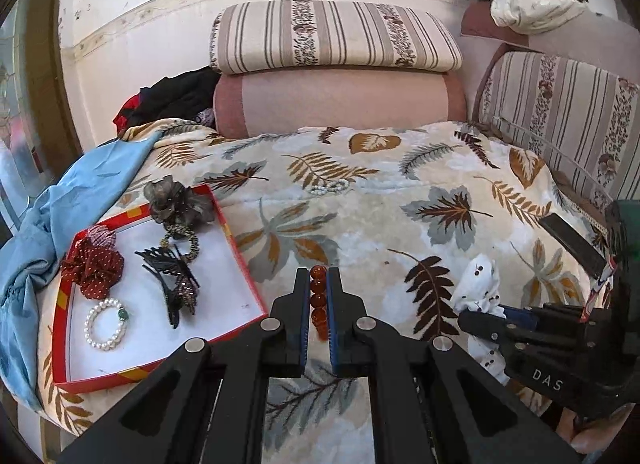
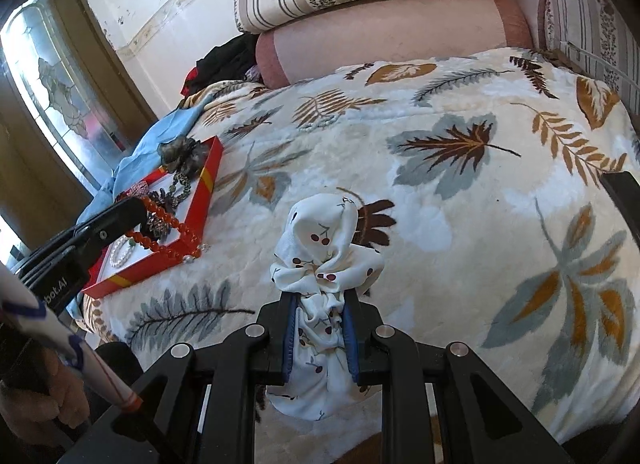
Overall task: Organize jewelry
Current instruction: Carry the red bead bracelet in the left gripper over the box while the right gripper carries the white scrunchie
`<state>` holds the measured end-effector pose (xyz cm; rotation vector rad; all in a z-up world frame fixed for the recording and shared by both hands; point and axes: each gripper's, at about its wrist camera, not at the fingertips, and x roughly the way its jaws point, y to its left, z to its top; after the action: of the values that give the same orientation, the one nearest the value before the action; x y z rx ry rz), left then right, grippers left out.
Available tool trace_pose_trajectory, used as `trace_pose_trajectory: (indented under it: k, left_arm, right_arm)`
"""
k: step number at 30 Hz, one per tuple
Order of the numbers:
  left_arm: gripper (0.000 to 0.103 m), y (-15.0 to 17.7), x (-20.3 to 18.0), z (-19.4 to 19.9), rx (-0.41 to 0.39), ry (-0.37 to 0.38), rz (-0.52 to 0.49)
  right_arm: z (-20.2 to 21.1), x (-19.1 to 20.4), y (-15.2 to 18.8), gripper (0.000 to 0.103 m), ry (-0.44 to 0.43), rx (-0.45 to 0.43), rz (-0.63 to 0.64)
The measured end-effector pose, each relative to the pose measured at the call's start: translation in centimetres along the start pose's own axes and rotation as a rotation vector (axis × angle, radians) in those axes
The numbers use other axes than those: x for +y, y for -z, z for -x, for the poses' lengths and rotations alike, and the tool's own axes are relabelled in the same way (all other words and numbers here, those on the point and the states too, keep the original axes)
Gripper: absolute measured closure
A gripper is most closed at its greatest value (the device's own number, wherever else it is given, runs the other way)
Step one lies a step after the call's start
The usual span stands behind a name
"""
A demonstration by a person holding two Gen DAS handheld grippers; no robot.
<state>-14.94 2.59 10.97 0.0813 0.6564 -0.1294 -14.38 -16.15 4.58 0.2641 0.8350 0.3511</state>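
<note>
Two black hand-held grippers work over a bed spread with a cream plush blanket (image 1: 360, 199) printed with brown, grey and ochre leaves. Behind it, ahead of both grippers, lie one pink bolster (image 1: 340, 101) and, stacked on it, one striped floral cushion (image 1: 332, 37) against a white wall with a floral border; a second striped cushion (image 1: 560, 107) stands to the right. Left gripper (image 1: 319, 300): jaws closed tight on one string of round amber-orange beads (image 1: 319, 296), lifted clear of the blanket. Right gripper (image 2: 320, 328): jaws nearly closed, pinching one white fabric scrunchie with a cherry print (image 2: 328, 260), its bunched cloth standing up beyond the fingertips. To the left of the left gripper, on the blanket, sits one shallow red cardboard tray with a white floor (image 1: 240, 264). Contents: one white pearl bracelet with a green bead (image 1: 106, 324), one red dotted fabric flower (image 1: 94, 268), one grey gauze flower (image 1: 176, 199), one gold-and-black twisted band (image 1: 186, 242), and dark claw clips (image 1: 176, 280), count uncertain. One further pearl strand (image 1: 330, 186) lies loose on the blanket, well ahead of the left gripper. One crumpled blue cloth (image 1: 52, 232) drapes off the bed beyond the tray's far side.
</note>
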Motion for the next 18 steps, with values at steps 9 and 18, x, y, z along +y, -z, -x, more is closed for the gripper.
trace_pose_trajectory:
  k: [9,18]
  left_arm:
    - [0.096,-0.6,2.9,1.3,-0.03,-0.026,0.058]
    - [0.096,-1.4,7.5,2.1,-0.066,-0.089,0.146]
  right_arm:
    - [-0.3,2.8,-0.5,0.081,-0.023,0.017,0.056]
    - [-1.0,6.4,-2.1,0.081,-0.057,0.031,0.121]
